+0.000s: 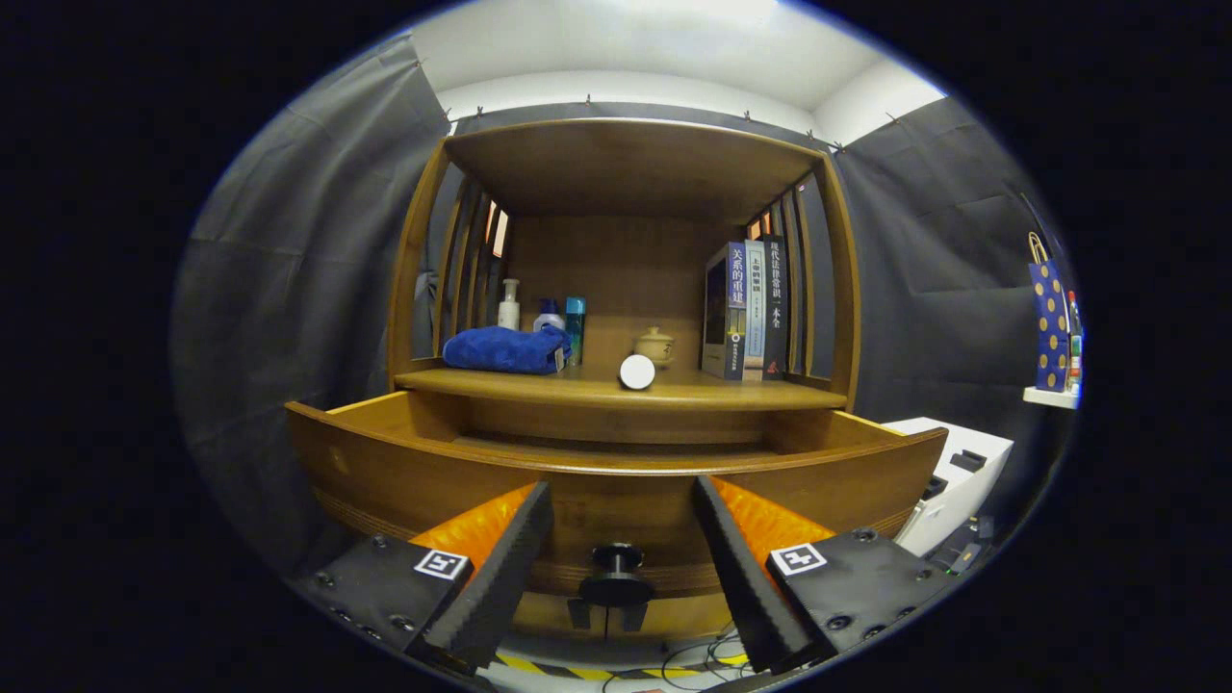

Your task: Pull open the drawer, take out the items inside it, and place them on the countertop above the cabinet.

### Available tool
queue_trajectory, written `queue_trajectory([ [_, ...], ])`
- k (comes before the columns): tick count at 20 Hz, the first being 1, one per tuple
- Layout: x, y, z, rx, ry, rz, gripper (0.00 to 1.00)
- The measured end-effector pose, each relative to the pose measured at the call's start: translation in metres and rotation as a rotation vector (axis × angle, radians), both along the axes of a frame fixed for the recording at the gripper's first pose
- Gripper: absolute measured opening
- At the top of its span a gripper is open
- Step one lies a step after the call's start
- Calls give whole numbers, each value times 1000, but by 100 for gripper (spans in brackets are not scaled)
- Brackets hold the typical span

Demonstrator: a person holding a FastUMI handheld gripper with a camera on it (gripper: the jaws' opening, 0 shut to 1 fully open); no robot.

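Observation:
A wooden cabinet stands ahead with its drawer (pixel 616 472) pulled out toward me. The drawer's black knob (pixel 616 560) sits on the front panel, between my two fingers and a little beyond their tips. My gripper (pixel 621 515) is open, its black ridged fingers (pixel 510 558) apart with nothing held. The drawer's inside is hidden behind its front wall. On the countertop (pixel 616 390) above lie a folded blue towel (pixel 508 348) at the left and a white round item (pixel 636 372) near the front edge.
At the back of the countertop stand small bottles (pixel 549 316), a little lidded pot (pixel 654 344) and upright books (pixel 746 310) on the right. A white device (pixel 953 476) sits right of the drawer. A dotted bag (pixel 1051 322) rests on a wall shelf. Cables (pixel 693 659) lie on the floor.

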State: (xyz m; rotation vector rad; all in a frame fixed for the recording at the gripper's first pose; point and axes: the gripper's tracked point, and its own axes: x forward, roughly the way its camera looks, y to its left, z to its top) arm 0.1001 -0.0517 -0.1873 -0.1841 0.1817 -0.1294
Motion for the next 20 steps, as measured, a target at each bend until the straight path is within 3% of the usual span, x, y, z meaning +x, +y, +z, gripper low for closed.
queue_trajectory([
  [14, 116, -22, -14, 18, 26, -13, 98],
  [20, 128, -23, -16, 6, 13, -14, 99],
])
